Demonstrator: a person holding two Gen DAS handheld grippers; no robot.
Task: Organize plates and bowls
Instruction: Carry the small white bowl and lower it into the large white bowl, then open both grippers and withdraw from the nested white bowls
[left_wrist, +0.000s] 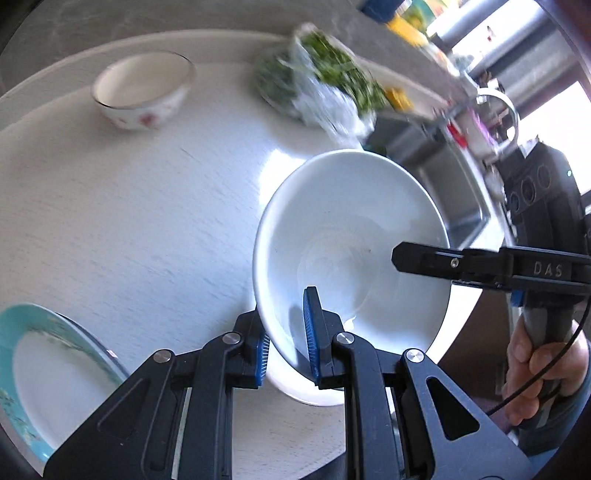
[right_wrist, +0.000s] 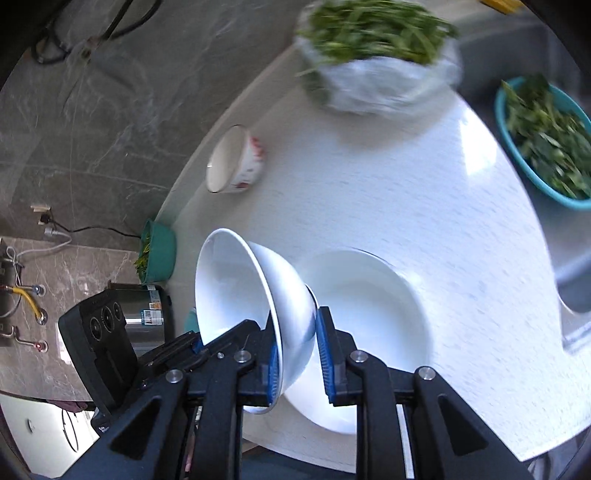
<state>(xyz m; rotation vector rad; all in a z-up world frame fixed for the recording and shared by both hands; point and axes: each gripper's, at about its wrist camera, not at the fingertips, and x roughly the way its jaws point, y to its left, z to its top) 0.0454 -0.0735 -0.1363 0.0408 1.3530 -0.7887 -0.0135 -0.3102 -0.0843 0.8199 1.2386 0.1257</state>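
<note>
Pale round counter (left_wrist: 129, 221) seen from beside it, with a sink at its 3 o'clock edge in the left wrist view. A white bowl (left_wrist: 351, 229) hangs tilted above the counter, carried by its rim between two tools. Directly beneath it a white deep plate (right_wrist: 369, 306) rests on the counter. A small flowered bowl (left_wrist: 144, 92) stands well apart at 11 o'clock, a bag of greens (left_wrist: 317, 85) at 12 o'clock, and a teal-rimmed plate (left_wrist: 48, 369) at 8 o'clock.

Step in hand, as judged: nesting the white bowl on the deep plate. To do it well, the bowl should first be rolled level, since its mouth now faces sideways. Its foot should then be centred over the plate's well and lowered until it bears. Both grips should let go together, so that neither side drags the rim or tips the bowl off centre. The blur suggests speed, so slowing before contact would spare the china.

Left hand-held gripper (left_wrist: 286, 347): closed tightly on the bowl's near rim, one blue pad inside the wall and one outside. Right hand-held gripper (right_wrist: 299, 362): narrowly parted and clasping the opposite rim. Its inner pad lies on the wall, and its outer pad seems to touch only near the tip, so this hold looks the looser.
</note>
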